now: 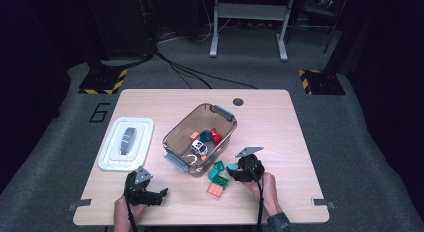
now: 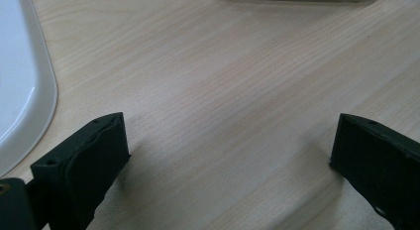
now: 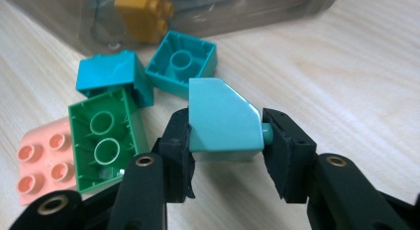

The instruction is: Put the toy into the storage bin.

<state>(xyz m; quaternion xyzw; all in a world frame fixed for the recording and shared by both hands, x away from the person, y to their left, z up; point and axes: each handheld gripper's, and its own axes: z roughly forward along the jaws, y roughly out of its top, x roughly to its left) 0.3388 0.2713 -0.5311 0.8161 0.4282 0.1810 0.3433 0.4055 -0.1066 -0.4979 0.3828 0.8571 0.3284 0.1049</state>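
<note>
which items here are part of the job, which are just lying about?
In play: light teal block gripped by right gripper; loose blocks; clear bin with toys.
Lying about: white lid; left gripper, open over bare table.

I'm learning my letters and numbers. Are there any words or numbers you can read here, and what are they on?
"6": one big dark number on the grey floor mat, left of the table.
The toy bricks, the box and the lid show no readable words.

Light-teal sloped block (image 3: 224, 120), pinched just beside 4 loose blocks (image 3: 106, 136) near the bin (image 1: 176, 136)
</note>
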